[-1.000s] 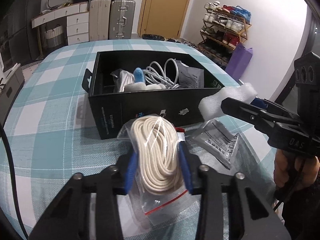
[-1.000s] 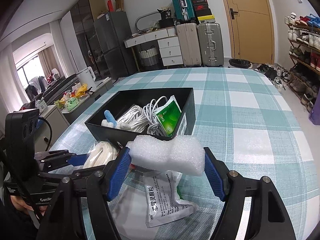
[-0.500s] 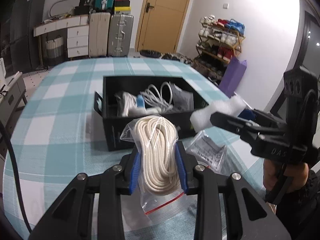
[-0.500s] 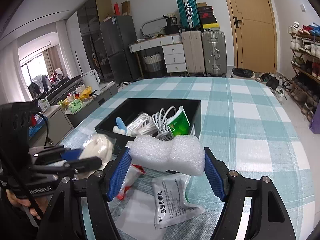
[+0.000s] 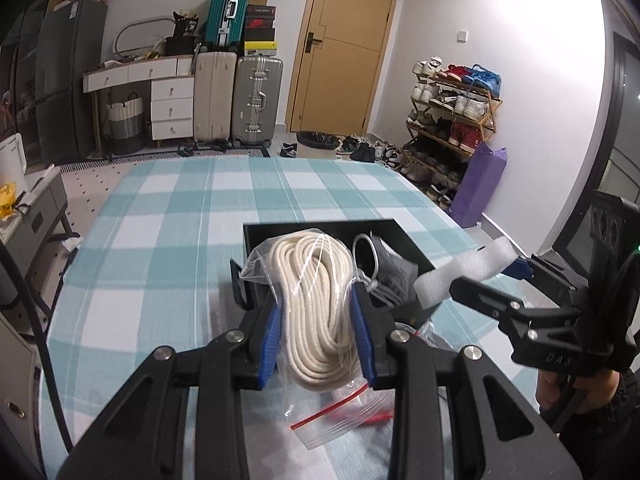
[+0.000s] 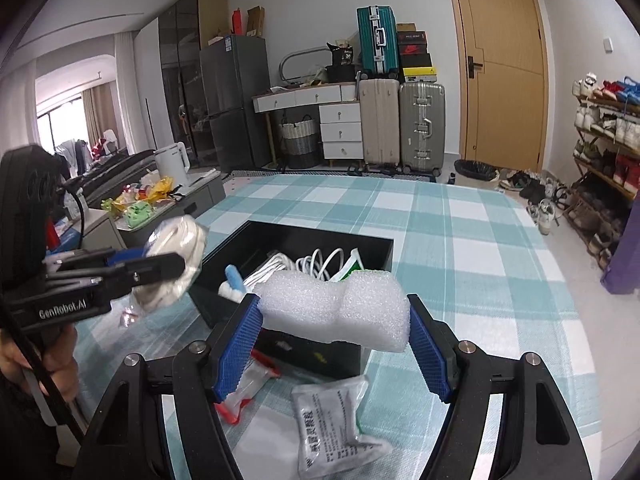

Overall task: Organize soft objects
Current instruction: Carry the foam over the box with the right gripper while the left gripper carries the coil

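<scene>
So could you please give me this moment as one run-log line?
left gripper: shut on bagged rope coil, lifted | right gripper: shut on foam block, lifted | black box: below | packet: on tablecloth

Black box (image 5: 400, 236) mostly hidden behind bagged rope (image 5: 316, 304), packet (image 6: 340, 420) print unreadable

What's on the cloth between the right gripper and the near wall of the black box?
In the right wrist view, a grey printed sachet and part of a red-trimmed clear bag lie on the cloth before the black box.
</scene>
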A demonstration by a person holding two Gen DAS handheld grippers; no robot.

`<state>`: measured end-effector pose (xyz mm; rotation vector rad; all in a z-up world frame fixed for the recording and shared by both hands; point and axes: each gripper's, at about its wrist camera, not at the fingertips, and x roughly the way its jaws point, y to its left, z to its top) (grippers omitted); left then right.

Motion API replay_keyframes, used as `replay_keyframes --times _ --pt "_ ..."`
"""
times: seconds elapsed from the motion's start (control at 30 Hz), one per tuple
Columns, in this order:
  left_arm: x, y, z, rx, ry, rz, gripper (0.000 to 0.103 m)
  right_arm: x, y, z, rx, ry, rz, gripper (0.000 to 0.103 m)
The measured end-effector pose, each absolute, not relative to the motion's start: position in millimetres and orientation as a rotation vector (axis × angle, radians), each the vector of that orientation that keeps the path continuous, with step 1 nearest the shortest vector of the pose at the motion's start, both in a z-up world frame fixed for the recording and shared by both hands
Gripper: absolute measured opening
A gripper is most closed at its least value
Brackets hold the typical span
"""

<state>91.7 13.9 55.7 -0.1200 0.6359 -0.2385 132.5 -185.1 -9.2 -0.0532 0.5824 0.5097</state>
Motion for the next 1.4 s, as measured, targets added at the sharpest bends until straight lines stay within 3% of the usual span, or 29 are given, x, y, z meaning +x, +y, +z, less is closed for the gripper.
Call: replay_keyframes --times 1.4 --pt "180 6 32 -0.074 0.697 -0.229 0.032 173 -124 -18 -0.355 0.593 0.486 0.073"
